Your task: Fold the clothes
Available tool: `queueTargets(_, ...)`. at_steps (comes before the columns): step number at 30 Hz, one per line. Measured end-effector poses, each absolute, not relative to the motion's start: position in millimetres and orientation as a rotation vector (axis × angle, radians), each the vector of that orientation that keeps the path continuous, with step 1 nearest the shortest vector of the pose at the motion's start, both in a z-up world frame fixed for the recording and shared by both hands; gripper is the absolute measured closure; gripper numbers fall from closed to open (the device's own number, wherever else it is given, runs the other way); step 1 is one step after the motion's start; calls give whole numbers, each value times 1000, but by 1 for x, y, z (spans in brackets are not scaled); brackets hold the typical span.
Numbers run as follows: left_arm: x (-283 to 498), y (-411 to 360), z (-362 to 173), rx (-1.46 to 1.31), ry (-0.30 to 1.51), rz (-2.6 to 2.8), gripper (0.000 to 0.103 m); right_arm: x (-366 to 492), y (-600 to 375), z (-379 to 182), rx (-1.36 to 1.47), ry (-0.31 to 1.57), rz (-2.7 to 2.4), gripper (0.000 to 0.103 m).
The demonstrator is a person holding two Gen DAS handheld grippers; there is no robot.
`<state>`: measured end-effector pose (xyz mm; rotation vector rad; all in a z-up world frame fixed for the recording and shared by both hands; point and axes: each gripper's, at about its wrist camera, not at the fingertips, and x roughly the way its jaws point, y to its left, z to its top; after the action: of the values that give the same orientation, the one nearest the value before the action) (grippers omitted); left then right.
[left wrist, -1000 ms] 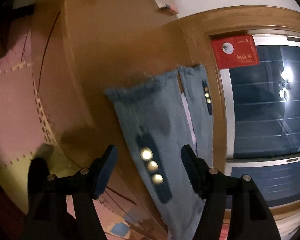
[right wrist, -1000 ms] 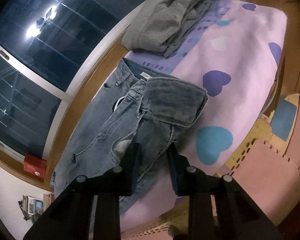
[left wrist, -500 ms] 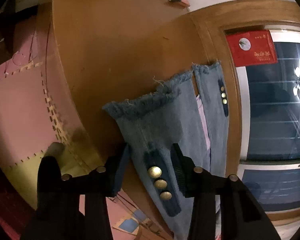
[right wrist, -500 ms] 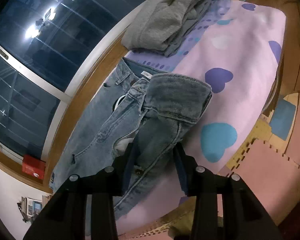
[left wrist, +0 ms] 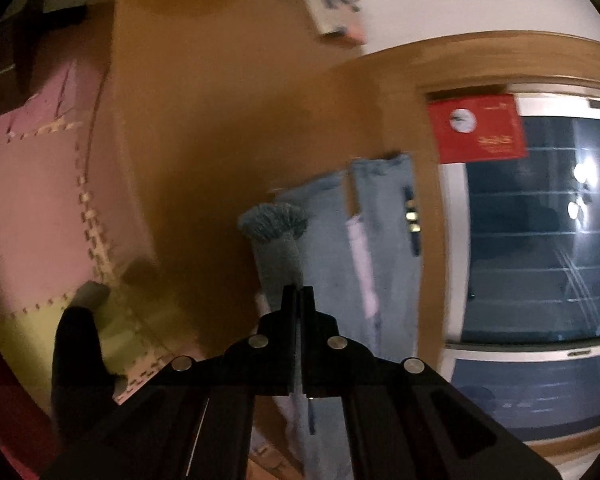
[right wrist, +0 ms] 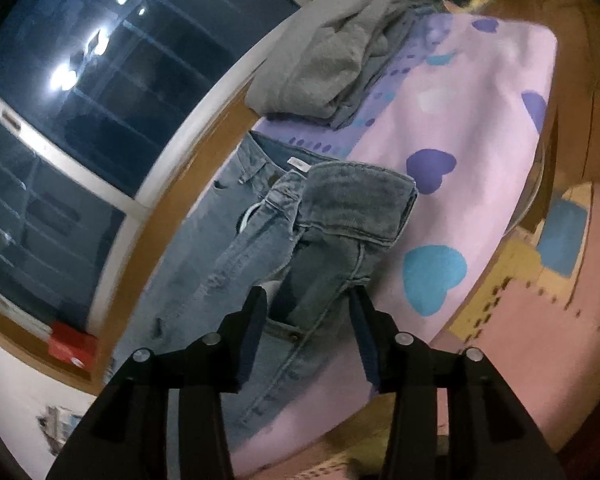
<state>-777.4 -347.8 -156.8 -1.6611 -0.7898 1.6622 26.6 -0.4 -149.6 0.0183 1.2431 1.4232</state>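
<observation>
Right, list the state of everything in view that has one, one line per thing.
left gripper: shut on the jeans leg hem, lifting it off the wood.
right gripper: open, fingers either side of the jeans near the hip.
jeans: laid out lengthwise, waistband end folded back over itself.
grey sweatshirt: bunched in a heap on the pink heart blanket.

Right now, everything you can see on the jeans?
The jeans are light-blue denim, lying lengthwise beside the window, waist end on the pink heart-print blanket, legs running onto the wooden platform. The waistband is folded back over itself, fly and a white label showing. One frayed hem is bunched in the left gripper, jaws shut on it. The other leg lies flat, metal buttons near its hem. The right gripper straddles the hip, jaws open.
</observation>
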Motion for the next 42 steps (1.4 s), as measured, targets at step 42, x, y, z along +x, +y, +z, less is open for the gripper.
queueTargets(42,-882,-158,-134,-1626,-862,1466,103,-19,197,-82,516,1398,1320,97)
